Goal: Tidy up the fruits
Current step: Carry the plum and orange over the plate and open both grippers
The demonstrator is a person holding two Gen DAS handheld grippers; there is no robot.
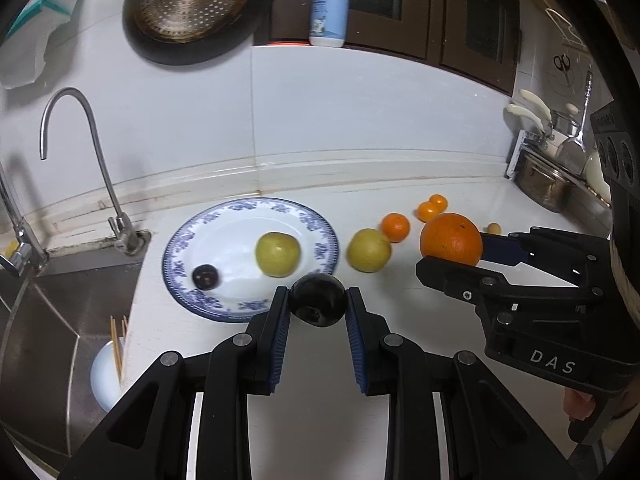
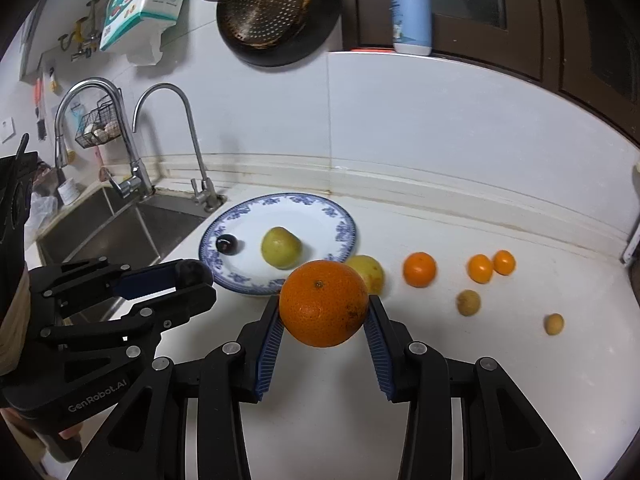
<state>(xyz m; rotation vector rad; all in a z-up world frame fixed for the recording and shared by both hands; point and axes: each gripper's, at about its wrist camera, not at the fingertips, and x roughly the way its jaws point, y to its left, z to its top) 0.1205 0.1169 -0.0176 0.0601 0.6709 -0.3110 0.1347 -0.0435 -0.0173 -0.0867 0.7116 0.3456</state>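
The left gripper is clamped on a dark plum, held above the near rim of the blue-patterned plate. The right gripper is clamped on a large orange, carried above the counter just right of the plate. Both fruits are gripped only across their widest part by ribbed blue pads.

Risks:
- Both fruits are round and smooth-skinned; a tilt or a jolt could roll either one out of its pads, likely onto the counter.
- The plate lies close to the sink; a fruit released near the left rim could roll over the edge.
- The two grippers work side by side; converging on the plate together could make them collide.

Obstructions and surroundings:
- The plate already holds a second dark plum and a yellow-green fruit; free space lies mostly behind and between them.
- Another yellow-green fruit sits just beside the plate's right rim, partly hidden behind the orange in the right wrist view.
- Three tangerines and two small brown fruits remain further right.
- A faucet stands behind the plate's left side.
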